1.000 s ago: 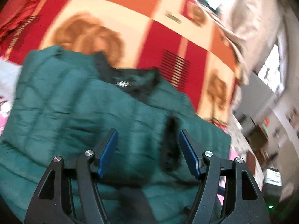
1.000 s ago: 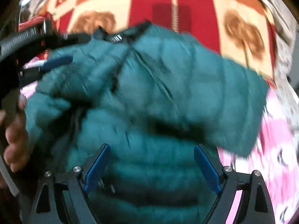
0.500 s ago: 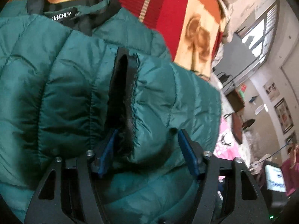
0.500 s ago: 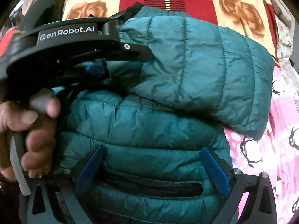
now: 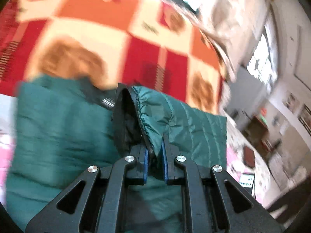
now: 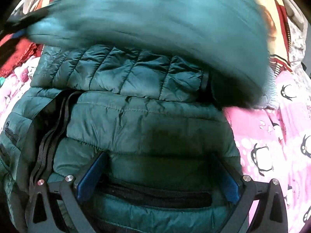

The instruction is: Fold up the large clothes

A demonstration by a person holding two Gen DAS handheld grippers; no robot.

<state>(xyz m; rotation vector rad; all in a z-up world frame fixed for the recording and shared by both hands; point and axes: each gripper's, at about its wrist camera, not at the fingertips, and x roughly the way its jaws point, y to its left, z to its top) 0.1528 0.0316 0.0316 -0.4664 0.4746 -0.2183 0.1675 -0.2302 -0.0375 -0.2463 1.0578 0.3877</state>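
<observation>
A dark green quilted jacket (image 5: 58,136) lies on the bed. My left gripper (image 5: 154,141) is shut on the black-lined cuff (image 5: 143,112) of one sleeve and holds it up off the jacket body. In the right wrist view that raised sleeve (image 6: 155,19) is a blurred green band across the top, with the other sleeve (image 6: 120,73) folded flat across the chest below it. My right gripper (image 6: 159,167) stands wide open low over the jacket's lower front (image 6: 147,120). A black pocket zipper (image 6: 155,196) lies between its blue pads.
A red, orange and cream checked blanket (image 5: 116,38) covers the bed beyond the jacket. A pink penguin-print sheet (image 6: 272,136) lies on the right and red cloth (image 6: 15,54) on the left. A window (image 5: 262,64) and room furniture show at far right.
The left gripper's jaws closed onto the sleeve cuff and drew it up and back. In the right wrist view the sleeve now sweeps blurred across the top; the right gripper stays put, jaws wider.
</observation>
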